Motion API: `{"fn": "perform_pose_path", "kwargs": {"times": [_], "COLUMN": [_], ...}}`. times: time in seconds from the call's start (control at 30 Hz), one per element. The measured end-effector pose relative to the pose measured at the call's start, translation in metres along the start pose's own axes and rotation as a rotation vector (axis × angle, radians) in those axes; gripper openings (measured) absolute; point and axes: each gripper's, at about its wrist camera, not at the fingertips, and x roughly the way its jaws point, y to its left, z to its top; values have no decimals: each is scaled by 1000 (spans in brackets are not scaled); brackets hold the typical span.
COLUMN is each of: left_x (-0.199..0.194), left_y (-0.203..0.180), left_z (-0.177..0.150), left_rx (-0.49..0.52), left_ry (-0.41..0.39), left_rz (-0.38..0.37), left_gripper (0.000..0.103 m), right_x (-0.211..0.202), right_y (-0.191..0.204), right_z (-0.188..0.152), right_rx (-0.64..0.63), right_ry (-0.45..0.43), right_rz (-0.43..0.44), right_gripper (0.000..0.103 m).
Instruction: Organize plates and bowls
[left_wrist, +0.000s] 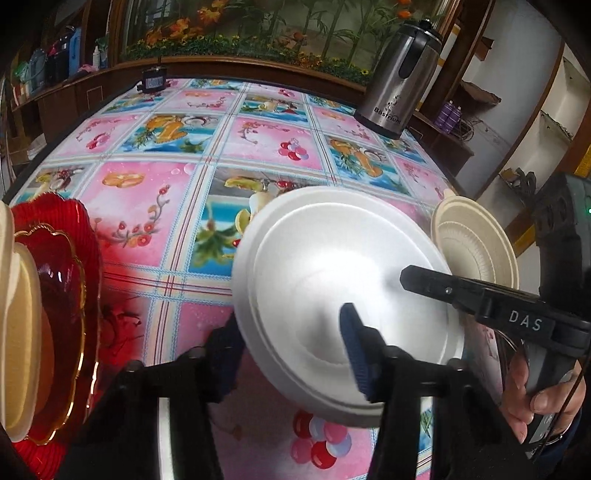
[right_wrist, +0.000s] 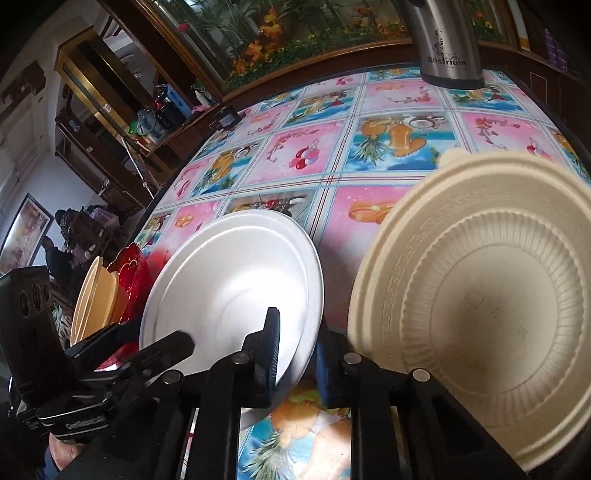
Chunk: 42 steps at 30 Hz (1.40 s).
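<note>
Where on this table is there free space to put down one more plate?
The widest bare tablecloth lies in the middle, between the red plate, the white plate and the steel jug. A strip behind it, toward the black device, is free. The near edge is crowded with those plates and the cream bowl.

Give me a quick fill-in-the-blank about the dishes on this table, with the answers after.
1. The clamped plate in the right tool is coloured ___.
2. The scalloped glass plate with the gold edge is coloured ___.
3. In both views, the cream bowl stands to the ___ of the clamped plate.
Missing words: white; red; right.
</note>
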Motion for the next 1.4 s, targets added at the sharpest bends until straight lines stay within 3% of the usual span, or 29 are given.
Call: {"fn": "perform_pose_path", "kwargs": {"times": [0.4,0.53,0.9,1.07,1.4], "left_x": [7,8,-13,-13,-17], "left_y": [11,9,2,13,15], "left_z": [-4,-4,-13,-23,-28], "left_rx": [-34,-25,33,8,-8], "left_ry": [12,5,-22,11,-3], "left_rz": [4,7,96,88,85], "left_gripper": [35,15,15,15,15], "right_x": [2,1,-3,1,10], "right_y": [2,3,22,43,40], "right_z": [-1,-1,-5,-14,-15], "right_rx": [-1,-5,-79,-181,-159], "right_ry": [-1,-3,-10,-19,-4], "right_rz": [1,9,3,-47,-39], "right_gripper": [15,15,16,16,15]}}
